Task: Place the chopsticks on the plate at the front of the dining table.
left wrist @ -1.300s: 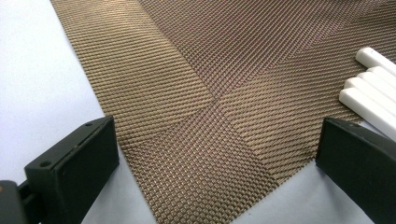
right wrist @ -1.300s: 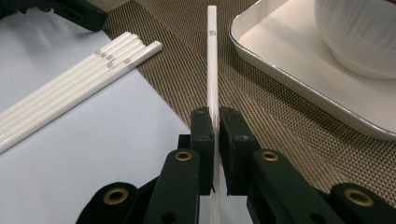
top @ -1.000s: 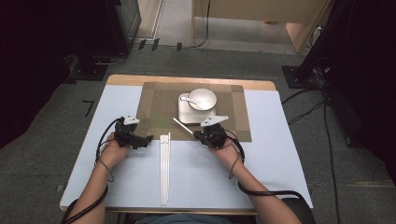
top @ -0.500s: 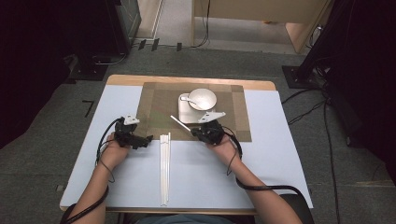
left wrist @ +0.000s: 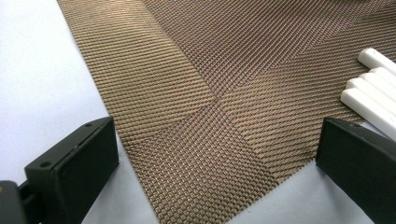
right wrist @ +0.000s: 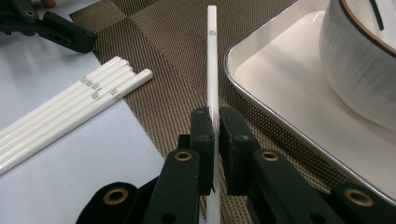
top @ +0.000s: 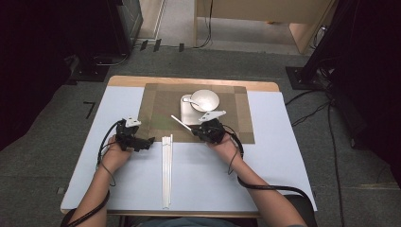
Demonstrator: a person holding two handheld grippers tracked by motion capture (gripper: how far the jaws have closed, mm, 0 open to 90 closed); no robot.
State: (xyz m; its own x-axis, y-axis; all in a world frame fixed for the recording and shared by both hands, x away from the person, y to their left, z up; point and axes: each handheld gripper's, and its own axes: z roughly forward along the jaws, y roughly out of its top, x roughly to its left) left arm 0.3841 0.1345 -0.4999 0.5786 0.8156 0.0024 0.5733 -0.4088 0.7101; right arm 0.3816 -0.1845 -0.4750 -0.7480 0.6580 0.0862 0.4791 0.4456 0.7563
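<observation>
High view: right gripper [top: 196, 131] pinched one white chopstick [top: 180, 122] over the woven mat [top: 161, 106], just left of the tray [top: 185, 112] w/ bowl [top: 204, 100]. Left gripper [top: 150, 141] sat at the mat's corner, beside four loose chopsticks [top: 166, 175].

Left gripper view: jaws stood wide, nothing betw. them, mat [left wrist: 224, 88] beneath.

Right gripper view: jaws clamped tight on the chopstick [right wrist: 212, 70], tray [right wrist: 299, 88] to its right.

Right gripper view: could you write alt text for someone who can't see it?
The right gripper, fingers shut on a white chopstick, holds it over a brown woven placemat. A white tray with a bowl sits right; four more chopsticks lie left.
</observation>
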